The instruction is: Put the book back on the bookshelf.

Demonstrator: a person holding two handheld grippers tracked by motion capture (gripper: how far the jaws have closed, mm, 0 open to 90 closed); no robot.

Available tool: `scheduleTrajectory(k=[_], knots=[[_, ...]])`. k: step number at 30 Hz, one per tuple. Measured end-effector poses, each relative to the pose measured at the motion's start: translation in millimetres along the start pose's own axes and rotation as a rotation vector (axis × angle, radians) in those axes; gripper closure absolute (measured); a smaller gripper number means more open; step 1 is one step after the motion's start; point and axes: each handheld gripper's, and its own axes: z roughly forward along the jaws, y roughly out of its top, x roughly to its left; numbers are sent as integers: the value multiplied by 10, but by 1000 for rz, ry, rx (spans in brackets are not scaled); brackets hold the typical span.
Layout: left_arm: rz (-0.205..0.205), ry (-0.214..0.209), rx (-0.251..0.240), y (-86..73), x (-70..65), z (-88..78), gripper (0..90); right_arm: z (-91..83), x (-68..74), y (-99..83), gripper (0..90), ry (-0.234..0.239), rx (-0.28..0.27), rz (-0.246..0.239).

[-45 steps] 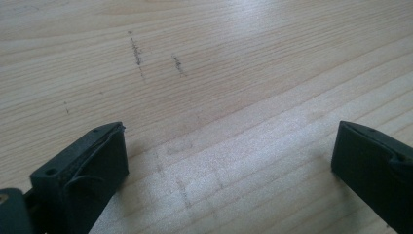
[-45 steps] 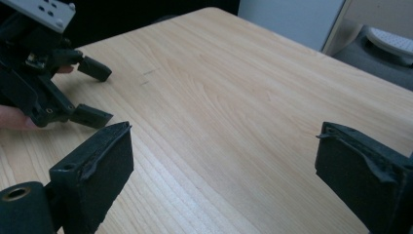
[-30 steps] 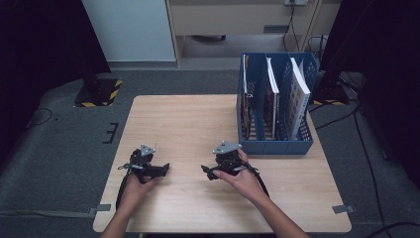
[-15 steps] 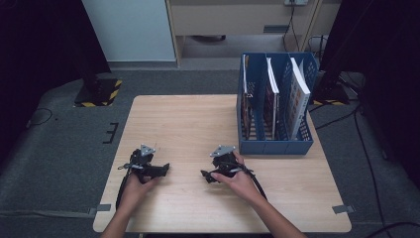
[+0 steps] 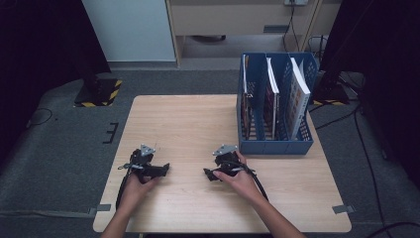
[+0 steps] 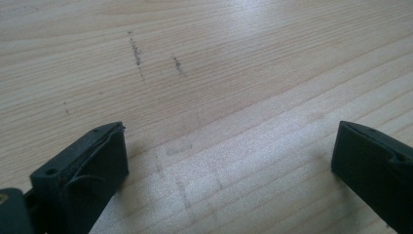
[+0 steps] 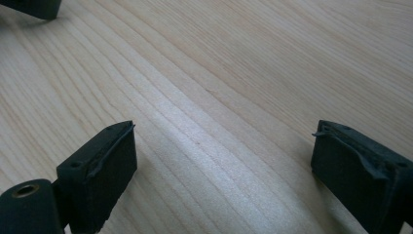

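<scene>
Both black grippers rest low on the pale wooden table (image 5: 183,124), each held by a hand coming in from the near edge. My left gripper (image 5: 164,169) lies at the near left and points right. Its jaws stand wide apart in the left gripper view, my left gripper (image 6: 229,156) holding nothing over bare wood. My right gripper (image 5: 208,173) lies near the middle and points left toward the other one. It is open too, my right gripper (image 7: 224,161) with only wood grain between its jaws.
A blue file rack (image 5: 277,144) with three slots stands at the table's right rear, holding upright books and magazines (image 5: 297,94). A dark part of the left gripper (image 7: 34,7) shows at the top left of the right gripper view. Dark floor surrounds the table.
The right hand and its gripper have slid slightly toward the near edge. The left gripper has stayed where it was.
</scene>
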Motion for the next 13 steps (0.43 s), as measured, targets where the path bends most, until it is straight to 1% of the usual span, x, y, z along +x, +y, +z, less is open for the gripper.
scheduleTrajectory(k=[5, 6, 7, 13], knots=[[0, 0, 0, 0, 0, 0, 0, -2, -3, -8, 77, -49, 17, -8], [0, 0, 0, 0, 0, 0, 0, -6, -4, -10, 75, -51, 20, 1], [0, 0, 0, 0, 0, 0, 0, -9, -12, -16, 73, -54, 18, -4], [0, 0, 0, 1, 0, 1, 0, -81, -22, -78, 71, -63, 22, 9]])
